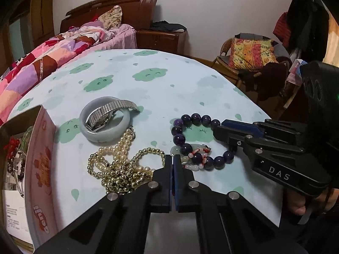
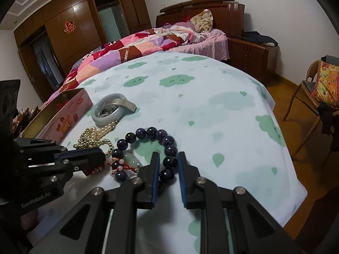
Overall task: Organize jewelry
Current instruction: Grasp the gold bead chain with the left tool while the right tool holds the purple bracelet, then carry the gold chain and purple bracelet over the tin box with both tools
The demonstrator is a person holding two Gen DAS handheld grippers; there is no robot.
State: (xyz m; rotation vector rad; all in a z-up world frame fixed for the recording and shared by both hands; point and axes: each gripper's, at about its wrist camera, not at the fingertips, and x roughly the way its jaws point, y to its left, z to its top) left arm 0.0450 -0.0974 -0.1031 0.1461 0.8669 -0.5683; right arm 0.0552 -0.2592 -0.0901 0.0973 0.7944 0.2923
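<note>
A purple bead bracelet [image 1: 196, 118] lies on the cloud-print cloth [image 1: 152, 93], with a small pink-and-white bead bracelet carrying a jade pendant [image 2: 132, 159] on top of it. My right gripper [image 2: 168, 154] straddles the purple bracelet [image 2: 170, 162]; its pads stand apart with two beads between them, so it is open. My left gripper [image 1: 172, 158] is shut, its tips at the small bracelet's edge. Whether a cord is pinched I cannot tell. From the right wrist view, the left gripper [image 2: 102, 155] covers a red tassel.
A jade bangle [image 1: 106, 136] with a metal-band watch [image 1: 110, 111] in it sits behind a tangle of pearl and gold bead necklaces [image 1: 120, 169]. A pink open box [image 1: 40, 158] holding jewelry stands at the left. The table edge drops off at the right, towards a wicker chair [image 2: 305, 97].
</note>
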